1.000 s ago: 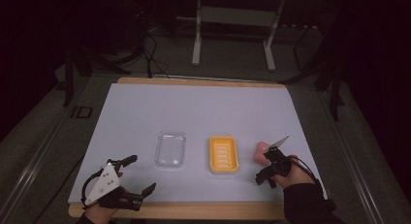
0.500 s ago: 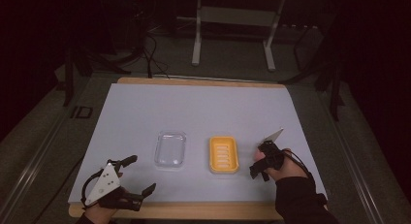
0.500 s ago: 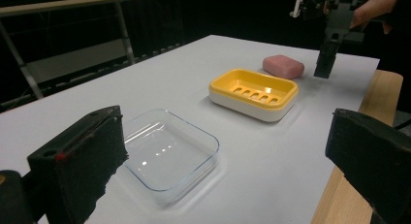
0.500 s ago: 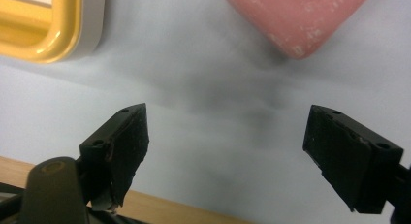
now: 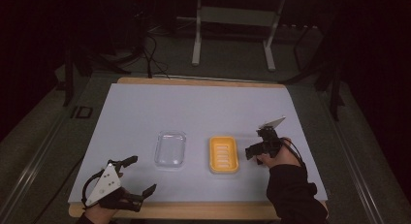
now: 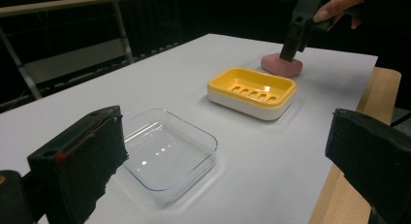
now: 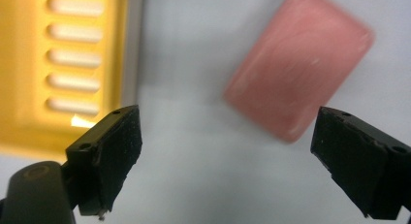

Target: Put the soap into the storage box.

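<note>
Soap bar (image 7: 296,86), pink and rectangular, lies on the white table (image 5: 203,107) near its right edge, just right of the yellow soap dish (image 5: 223,154). Going left to right: my left gripper (image 5: 138,178) rests at the table's front left corner, jaws spread wide and empty. Beside it sits a clear glass dish (image 5: 170,149), empty, near the front edge. The slotted soap dish comes next, well apart from the glass one. My right gripper (image 5: 253,151) hangs directly over the soap, pointing down, jaws parted wide with the soap between them, not touching it.
</note>
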### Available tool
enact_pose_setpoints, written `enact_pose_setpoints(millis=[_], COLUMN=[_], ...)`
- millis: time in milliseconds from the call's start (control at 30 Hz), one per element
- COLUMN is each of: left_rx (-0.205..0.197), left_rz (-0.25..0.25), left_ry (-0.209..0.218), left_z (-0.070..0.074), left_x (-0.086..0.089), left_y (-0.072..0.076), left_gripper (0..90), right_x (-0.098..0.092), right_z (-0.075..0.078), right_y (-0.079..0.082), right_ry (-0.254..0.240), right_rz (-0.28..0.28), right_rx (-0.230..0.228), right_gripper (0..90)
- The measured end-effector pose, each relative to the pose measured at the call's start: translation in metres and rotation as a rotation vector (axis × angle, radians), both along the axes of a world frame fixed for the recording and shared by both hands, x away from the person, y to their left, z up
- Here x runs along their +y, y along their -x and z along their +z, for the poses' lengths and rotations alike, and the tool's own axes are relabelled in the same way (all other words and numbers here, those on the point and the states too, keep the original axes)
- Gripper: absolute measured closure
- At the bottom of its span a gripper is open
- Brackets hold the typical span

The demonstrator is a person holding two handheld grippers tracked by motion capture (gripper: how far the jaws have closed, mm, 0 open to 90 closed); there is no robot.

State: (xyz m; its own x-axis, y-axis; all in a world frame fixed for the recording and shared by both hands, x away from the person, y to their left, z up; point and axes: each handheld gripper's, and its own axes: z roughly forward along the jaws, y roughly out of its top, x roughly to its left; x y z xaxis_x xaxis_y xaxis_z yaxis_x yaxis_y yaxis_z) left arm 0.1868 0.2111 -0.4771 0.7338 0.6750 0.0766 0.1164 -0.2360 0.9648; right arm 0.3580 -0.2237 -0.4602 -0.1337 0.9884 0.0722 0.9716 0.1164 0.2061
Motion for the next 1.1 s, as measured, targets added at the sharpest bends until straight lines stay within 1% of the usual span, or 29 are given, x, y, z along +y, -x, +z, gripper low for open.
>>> enact_pose_setpoints(millis=[33,100,133,167,200,233,300,333,400,433,467,500,533,600,667,700,733,800,833,867,900,933,1000,1033,1100], left_rx=[0.001,0.001,0.002,0.003,0.003,0.004,0.003,0.003,0.004,0.004,0.003,0.004,0.004,0.005,0.005,0.005,0.004,0.004,0.004,0.004,0.003,0.003,0.003,0.003,0.002], left_rz=[-0.001,-0.002,-0.002,-0.002,-0.002,-0.002,-0.002,-0.002,-0.003,-0.004,-0.003,-0.004,-0.004,-0.006,-0.007,-0.008,-0.008,-0.008,-0.008,-0.007,-0.008,-0.008,-0.009,-0.008,-0.008], left_ry=[-0.002,-0.004,-0.005,-0.006,-0.006,-0.006,-0.007,-0.007,-0.007,-0.007,-0.008,-0.007,-0.009,-0.01,-0.012,-0.014,-0.015,-0.015,-0.016,-0.017,-0.019,-0.019,-0.021,-0.024,-0.024], left_z=[0.0,0.0,0.0,0.0,0.0,0.0,0.0,0.0,0.0,0.0,0.0,0.0,-0.001,-0.001,-0.001,-0.001,-0.001,-0.001,-0.001,-0.001,-0.001,-0.001,-0.001,-0.001,-0.001], left_x=[0.0,0.0,0.0,-0.001,-0.001,-0.001,-0.001,-0.001,-0.001,-0.001,-0.001,-0.001,-0.001,-0.001,-0.001,-0.001,-0.001,-0.001,-0.001,-0.002,-0.002,-0.002,-0.002,-0.002,-0.002], left_y=[0.0,0.0,0.0,0.0,0.0,0.0,0.0,0.0,0.0,0.0,0.0,0.0,0.0,0.0,0.0,0.0,0.0,0.0,0.0,0.0,0.0,0.0,0.0,0.0,0.0], left_gripper=[1.2,1.2,1.2,1.2,1.2,1.2,1.2,1.2,1.2,1.2,1.2,1.2,1.2,1.2,1.2,1.3,1.2,1.2,1.2,1.2,1.2,1.2,1.2,1.2,1.3], right_x=[0.0,-0.003,-0.005,-0.006,-0.007,-0.008,-0.008,-0.008,-0.009,-0.01,-0.01,-0.011,-0.012,-0.014,-0.015,-0.016,-0.017,-0.019,-0.02,-0.02,-0.02,-0.019,-0.017,-0.016,-0.013], right_z=[-0.001,-0.003,-0.004,-0.005,-0.007,-0.008,-0.01,-0.011,-0.012,-0.013,-0.013,-0.013,-0.014,-0.015,-0.017,-0.018,-0.019,-0.023,-0.024,-0.026,-0.028,-0.03,-0.033,-0.033,-0.033], right_y=[-0.002,-0.005,-0.007,-0.01,-0.012,-0.014,-0.017,-0.019,-0.023,-0.025,-0.027,-0.029,-0.03,-0.033,-0.035,-0.037,-0.038,-0.041,-0.042,-0.043,-0.043,-0.044,-0.044,-0.044,-0.044], right_ry=[0.0,0.022,0.018,0.025,0.046,0.048,0.05,0.051,0.052,0.052,0.048,0.052,0.057,0.054,0.055,0.058,0.056,0.046,0.048,0.052,0.055,0.062,0.07,0.086,0.096], right_rz=[-0.012,-0.024,-0.038,-0.046,-0.054,-0.06,-0.066,-0.072,-0.086,-0.091,-0.101,-0.108,-0.112,-0.121,-0.131,-0.136,-0.142,-0.154,-0.157,-0.162,-0.164,-0.16,-0.16,-0.155,-0.15], right_rx=[0.002,-0.016,-0.006,-0.009,-0.013,0.004,-0.006,0.004,0.0,0.009,0.004,-0.006,-0.008,0.008,0.007,0.016,0.018,0.035,0.033,0.043,0.055,0.045,0.06,0.05,0.053], right_gripper=[10.5,10.6,10.6,10.6,10.6,10.6,11.9,12.9,14.2,14.3,15.8,19.3,19.2,21.6,22.4,22.0,22.3,23.4,24.2,26.5,26.6,27.3,29.2,30.5,33.8])
